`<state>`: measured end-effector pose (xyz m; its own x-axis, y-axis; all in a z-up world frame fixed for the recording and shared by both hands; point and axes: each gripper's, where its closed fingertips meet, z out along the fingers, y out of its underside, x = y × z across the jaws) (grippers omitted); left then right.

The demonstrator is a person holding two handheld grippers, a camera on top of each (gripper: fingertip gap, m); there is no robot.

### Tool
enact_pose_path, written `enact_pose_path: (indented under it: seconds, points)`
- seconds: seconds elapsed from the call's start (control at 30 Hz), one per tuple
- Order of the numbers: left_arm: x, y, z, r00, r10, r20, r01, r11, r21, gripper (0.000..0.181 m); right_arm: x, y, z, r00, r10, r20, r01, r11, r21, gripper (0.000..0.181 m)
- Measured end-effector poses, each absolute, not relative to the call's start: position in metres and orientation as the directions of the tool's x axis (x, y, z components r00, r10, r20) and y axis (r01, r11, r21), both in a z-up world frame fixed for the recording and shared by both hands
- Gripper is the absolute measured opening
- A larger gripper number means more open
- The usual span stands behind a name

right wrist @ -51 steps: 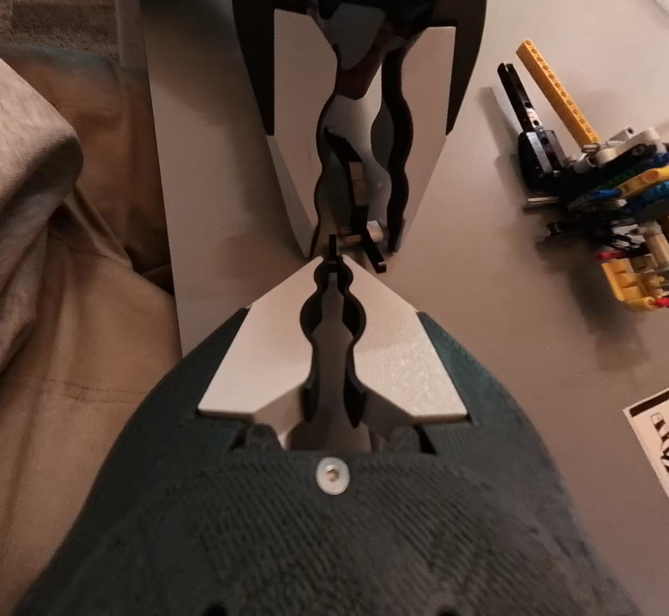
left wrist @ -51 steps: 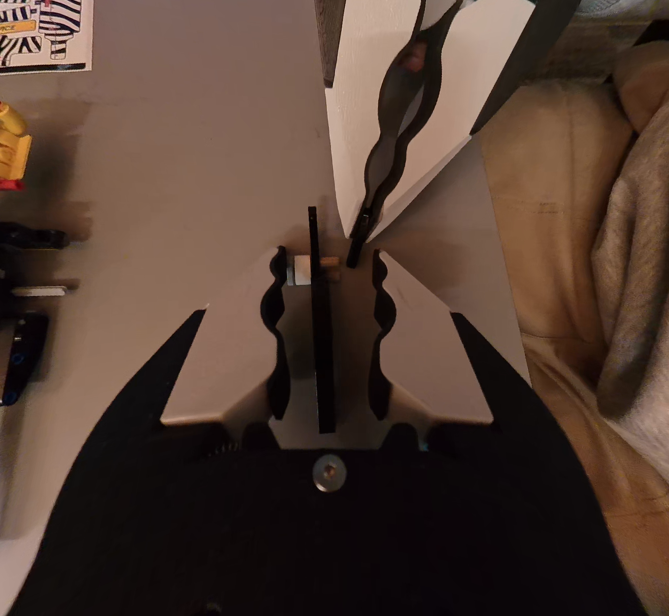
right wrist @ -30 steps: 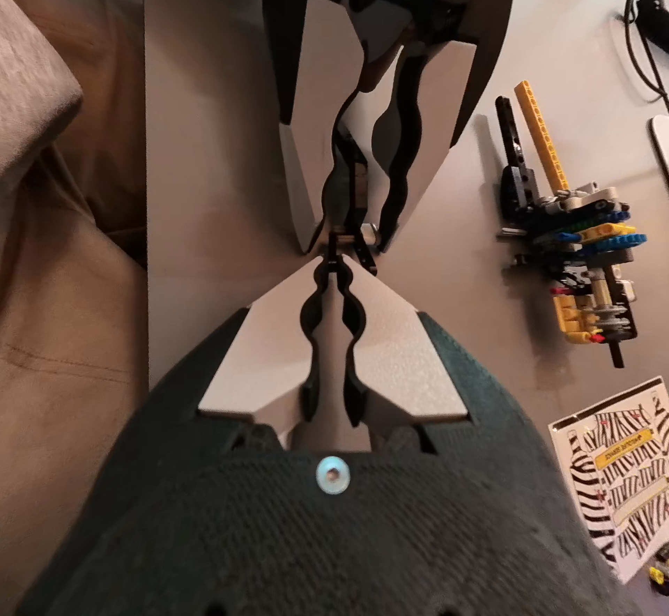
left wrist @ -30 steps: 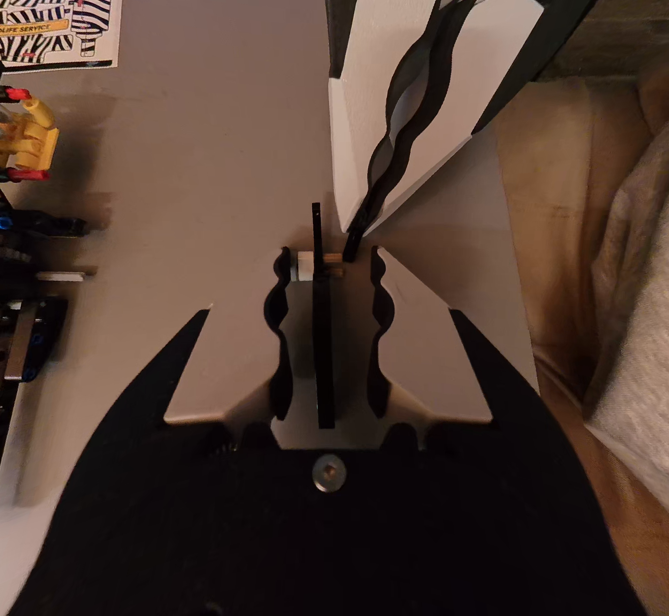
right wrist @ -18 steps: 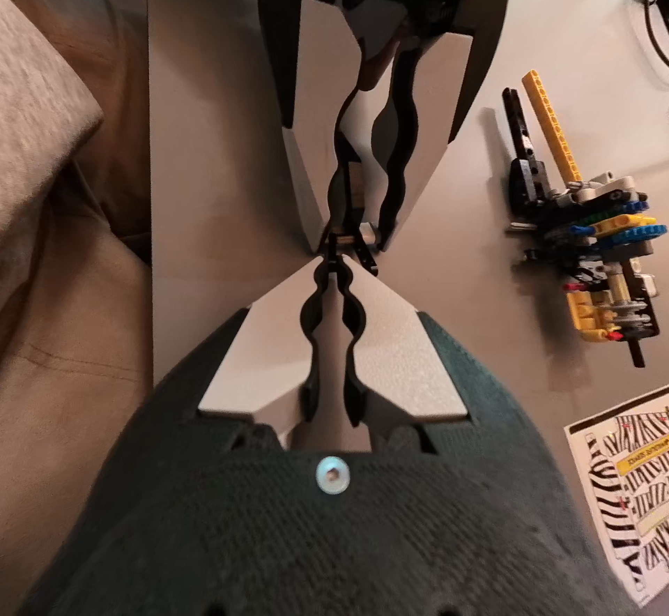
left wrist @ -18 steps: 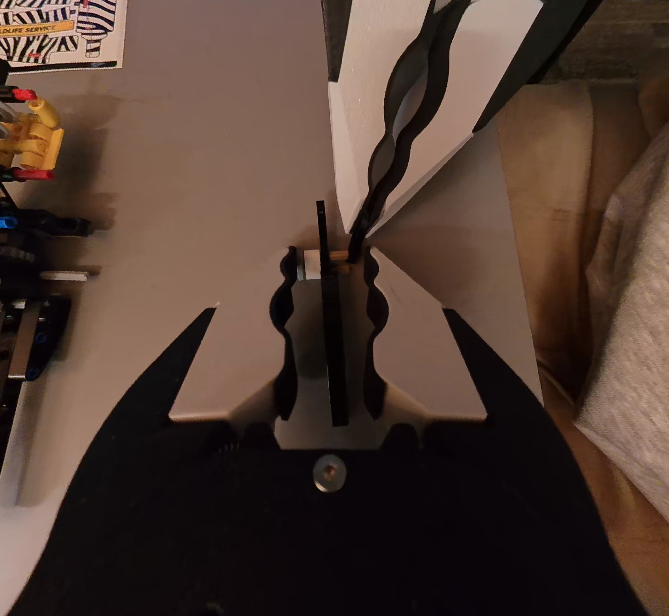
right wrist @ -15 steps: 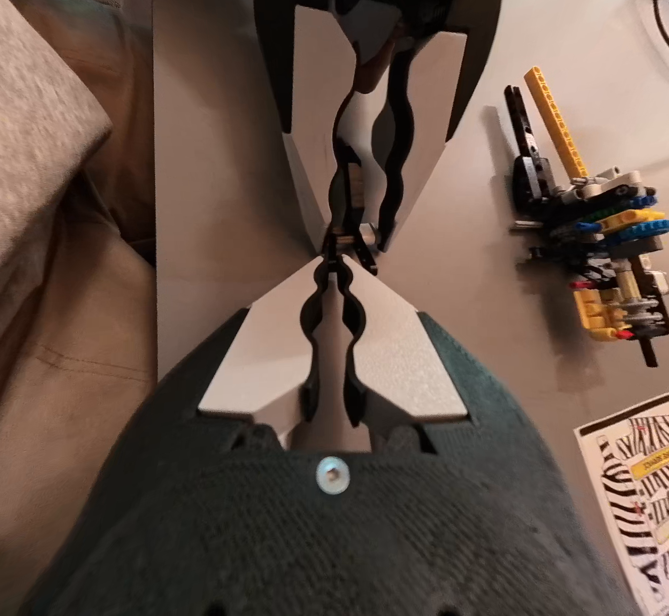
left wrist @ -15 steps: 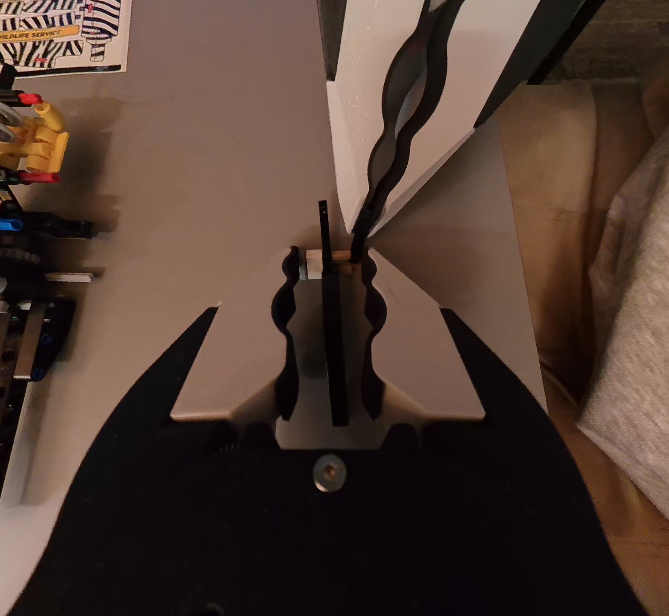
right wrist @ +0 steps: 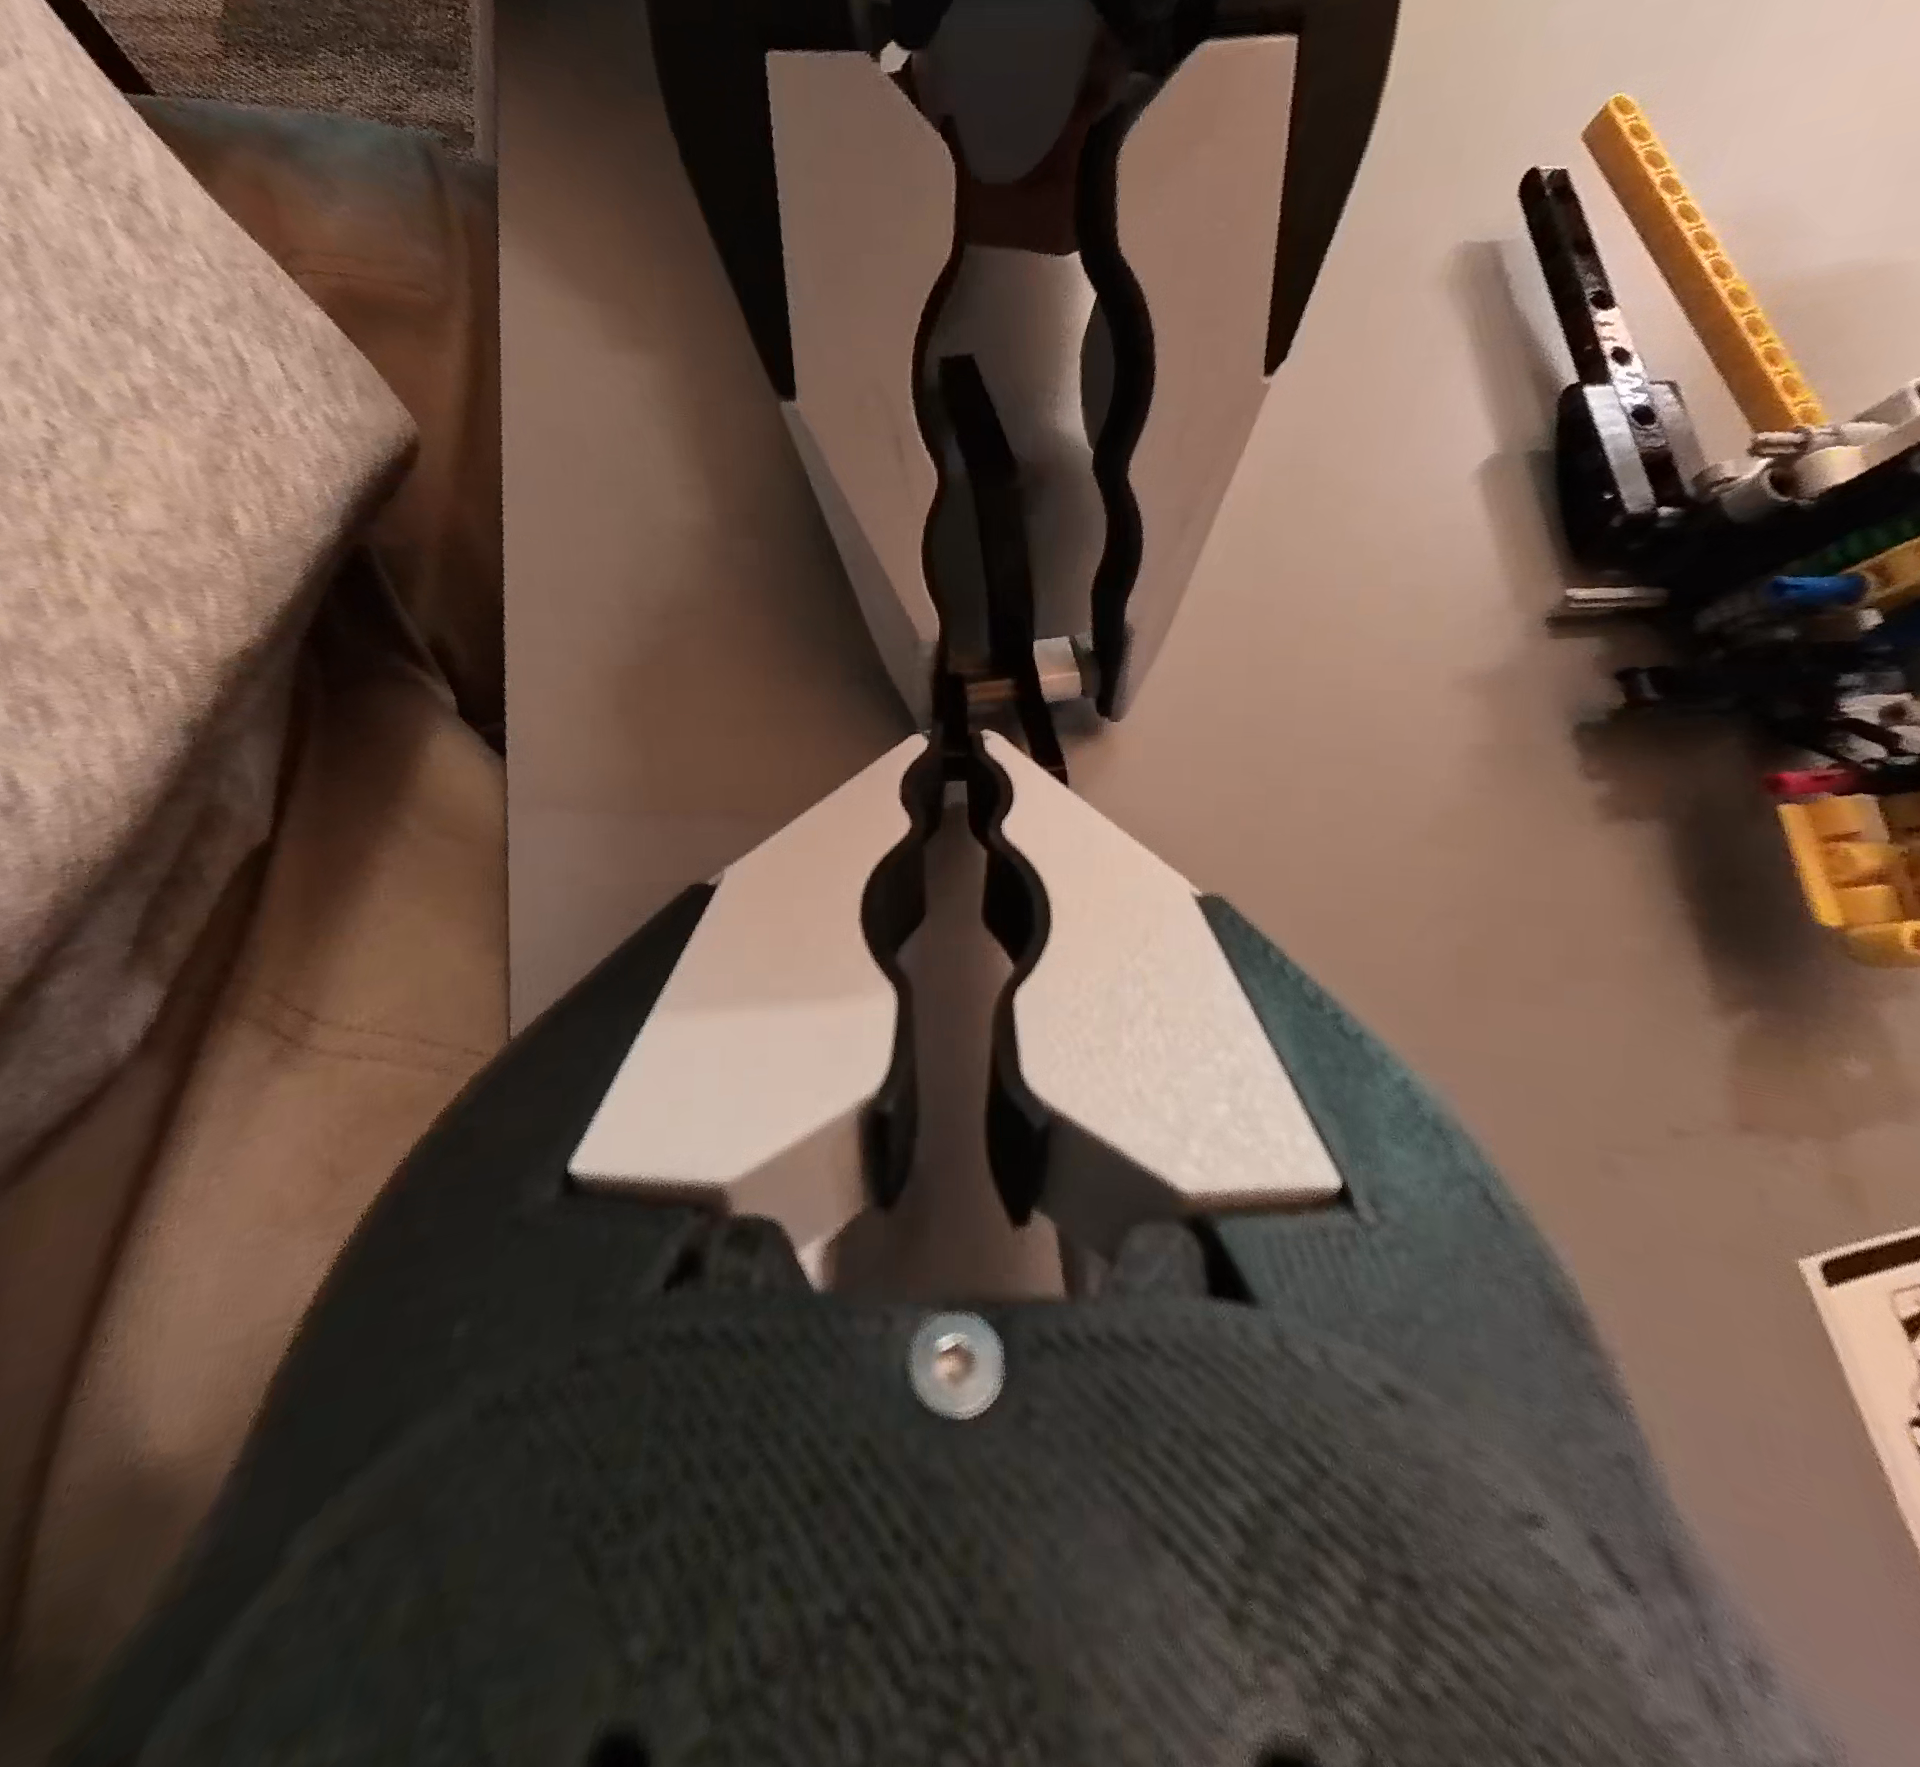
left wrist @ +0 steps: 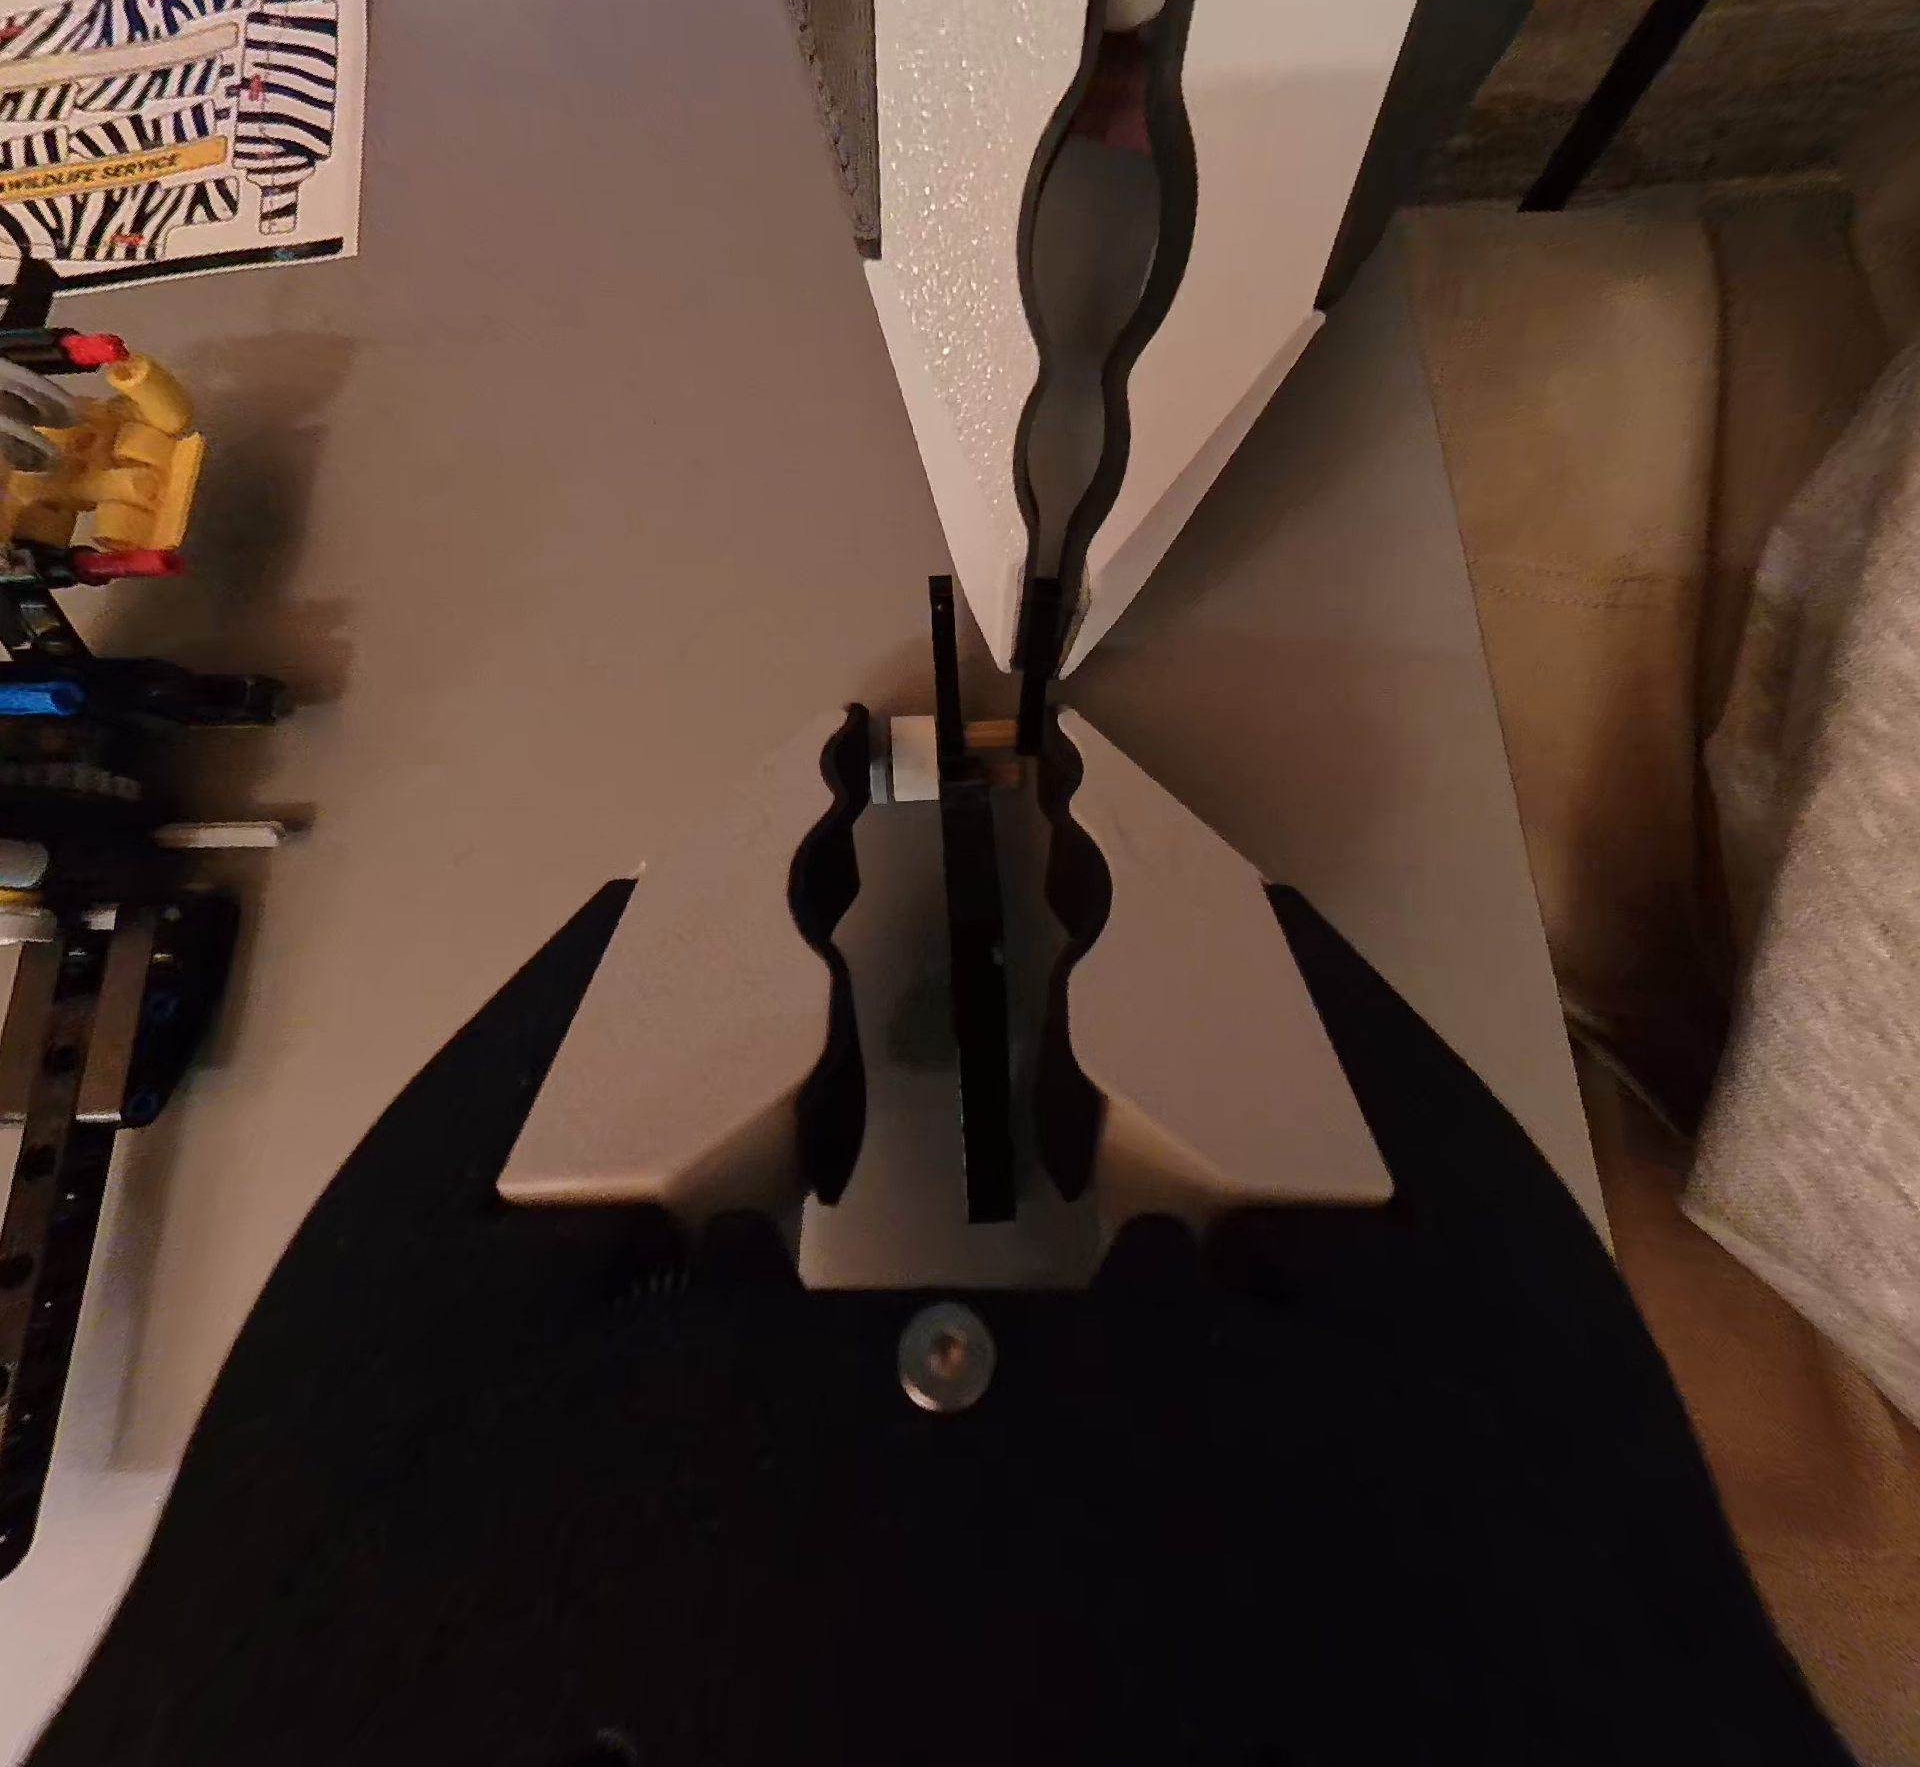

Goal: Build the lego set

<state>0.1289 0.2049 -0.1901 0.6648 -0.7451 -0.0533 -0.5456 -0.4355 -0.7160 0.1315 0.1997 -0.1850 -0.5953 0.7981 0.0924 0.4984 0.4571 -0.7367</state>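
Black plastic filled the gap between my 2 tools: the left gripper (left wrist: 956, 761) stood partly open around a long black beam (left wrist: 982, 990) that ran lengthwise between its fingers. At the beam's far end a white bush (left wrist: 914, 761) pressed against the left finger, and a tan pin (left wrist: 992, 735) stuck out to the right toward the other finger. I held that small assembly by the bush and the pin's side, though I could not tell how firm the contact on the right was.

From the far side the right gripper (left wrist: 1039, 657) came in tip to tip with mine, its jaws closed down on a short black piece (left wrist: 1034, 678) that hung from its tips and met the tan pin. In the right wrist view I saw the same piece (right wrist: 954, 761) pinched at the very tips of the right gripper (right wrist: 954, 777), touching the pin (right wrist: 987, 687) just beside the grey-white bush (right wrist: 1060, 681).

Both tools worked above the grey table (left wrist: 582, 470), near its right edge in the left view, with a beige cushion (left wrist: 1558, 522) beyond it. Far left on the table lay the partly built model (left wrist: 94, 574), yellow, black, blue and red, well apart from us. A zebra-striped sticker sheet (left wrist: 177, 96) sat beyond it. The right wrist view showed the model (right wrist: 1766, 512) at its right, with a yellow beam (right wrist: 1704, 273) and a black beam (right wrist: 1579, 283) sticking out.
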Motion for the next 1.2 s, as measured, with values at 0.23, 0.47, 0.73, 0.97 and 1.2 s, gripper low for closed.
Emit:
enact_pose_path:
  seconds: [0.23,0.47,0.73,0.97,1.2]
  points:
    - [0.131,0.203,-0.190,0.645,-0.762,-0.051,-0.555,-0.422,-0.717,0.033,0.133,0.197,-0.186,-0.611,0.790,0.049,0.507,0.438,-0.742,0.002]
    - [0.133,0.200,-0.191,0.629,-0.777,-0.033,-0.558,-0.421,-0.715,0.033,0.135,0.195,-0.186,-0.621,0.782,0.054,0.497,0.447,-0.744,0.002]
    - [0.135,0.198,-0.192,0.616,-0.787,-0.026,-0.564,-0.417,-0.713,0.033,0.137,0.192,-0.186,-0.639,0.767,0.065,0.477,0.461,-0.749,0.002]
    - [0.136,0.196,-0.193,0.602,-0.798,-0.022,-0.572,-0.412,-0.709,0.034,0.139,0.190,-0.185,-0.653,0.756,0.051,0.470,0.457,-0.756,0.002]
    - [0.138,0.194,-0.192,0.586,-0.809,-0.048,-0.590,-0.386,-0.709,0.036,0.140,0.188,-0.184,-0.656,0.743,0.137,0.423,0.511,-0.749,0.002]
